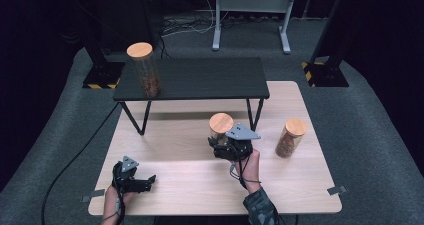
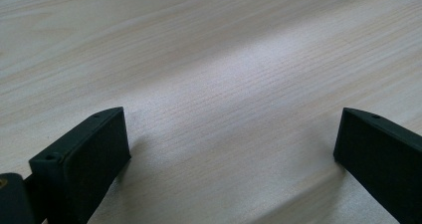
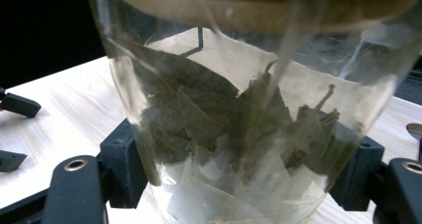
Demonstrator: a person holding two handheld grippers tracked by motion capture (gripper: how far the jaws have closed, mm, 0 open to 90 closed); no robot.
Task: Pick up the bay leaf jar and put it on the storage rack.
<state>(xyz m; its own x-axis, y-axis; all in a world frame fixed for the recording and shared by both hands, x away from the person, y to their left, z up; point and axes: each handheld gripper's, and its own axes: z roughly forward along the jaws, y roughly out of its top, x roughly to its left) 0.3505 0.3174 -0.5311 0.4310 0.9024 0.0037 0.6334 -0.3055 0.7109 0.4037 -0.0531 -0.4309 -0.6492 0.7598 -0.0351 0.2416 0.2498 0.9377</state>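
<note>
Nearest the camera, bottom L of the high view: person's left gripper (image 1: 148,179), black two-jaw tool w/ grey three-cornered plate, lying low on the pale wood-grain tabletop (image 1: 190,185); jaws spread wide w/ nothing betw. them, bare wood under both pads in the left gripper view (image 2: 229,84)

Mid-table: right gripper (image 1: 220,146) clamped narrow on a clear glass jar w/ round light-wood lid (image 1: 221,125), part-filled w/ dark dried leaves. In the right gripper view the jar wall (image 3: 249,134) sits betw. the two black jaws, one pad each side, low on the body; jar appears tilted toward the hand, tho whether its base is on or off the wood can't be told

Just R of it, apart: second lidded glass jar w/ brown contents (image 1: 290,137), leaning in the frame. Farther back: low black shelf on thin metal legs (image 1: 200,80) carrying a taller lidded glass jar w/ reddish-brown contents (image 1: 144,70) at its L end

Risk, as judged: smooth glass + low grip under a top-heavy lid could let the jar slip or pivot in the pads if swung fast; a wide sweep R could clip the neighbouring jar; lifting toward the shelf, the lid may catch the shelf edge
</note>
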